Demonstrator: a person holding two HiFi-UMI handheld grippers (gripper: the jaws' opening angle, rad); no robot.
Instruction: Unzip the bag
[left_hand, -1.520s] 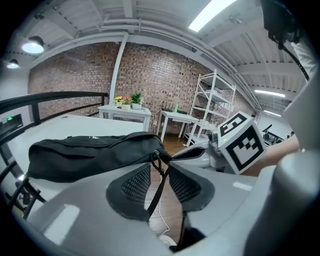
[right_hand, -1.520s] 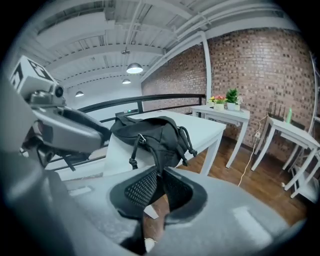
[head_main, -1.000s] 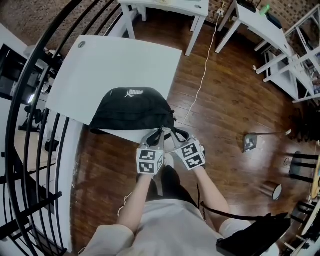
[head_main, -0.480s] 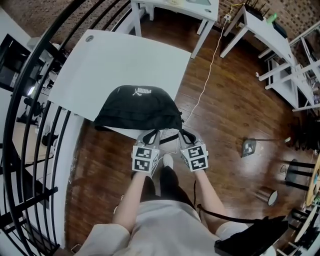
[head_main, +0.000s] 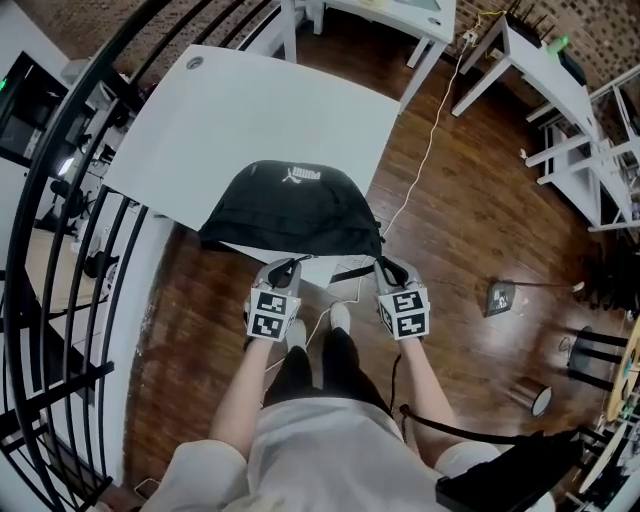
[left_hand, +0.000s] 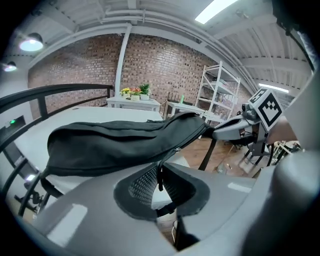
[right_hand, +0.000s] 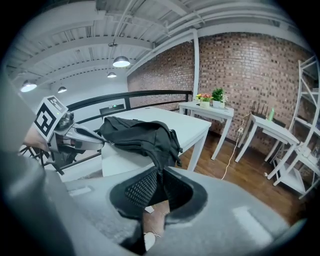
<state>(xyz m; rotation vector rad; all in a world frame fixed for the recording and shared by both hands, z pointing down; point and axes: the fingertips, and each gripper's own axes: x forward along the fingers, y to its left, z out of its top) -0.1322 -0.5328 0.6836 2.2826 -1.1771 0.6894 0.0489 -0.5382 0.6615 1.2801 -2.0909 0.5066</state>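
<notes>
Left gripper (left_hand: 160, 184) is pinching shut on the zipper pull (left_hand: 160, 175), the thin black tab hanging off the slider (left_hand: 177, 148). Right gripper (right_hand: 161, 186) is clamping shut on a fold of black fabric at the bag's right end; nothing else is sitting between its jaws.

The bag (head_main: 290, 215) is lying on the near edge of the white table (head_main: 250, 110), its front overhanging towards the person. In the head view the two grippers are sitting well apart along that front edge.

How I'd run this step:
- The right gripper is acting as the anchor. Pull it gently away from the slider so the zip line is staying taut.
- Draw the pull along the line of the teeth, not down or outwards. The tab is hanging nearly vertical, so a tilted pull is likely to jam the slider.
- The fabric is soft and sagging, so bunching ahead of the slider is the main risk. Go slow and steady.
- The grip on the tab is looking thin, so slip-out is possible if it's jerked.

Writing: a white logo (head_main: 301, 175) is showing on top of the bag, a leaping-cat mark plus a short word. It's reading as PUMA, but it's small. The marker cubes (head_main: 272, 312) are carrying square black-and-white patterns, no text.
</notes>
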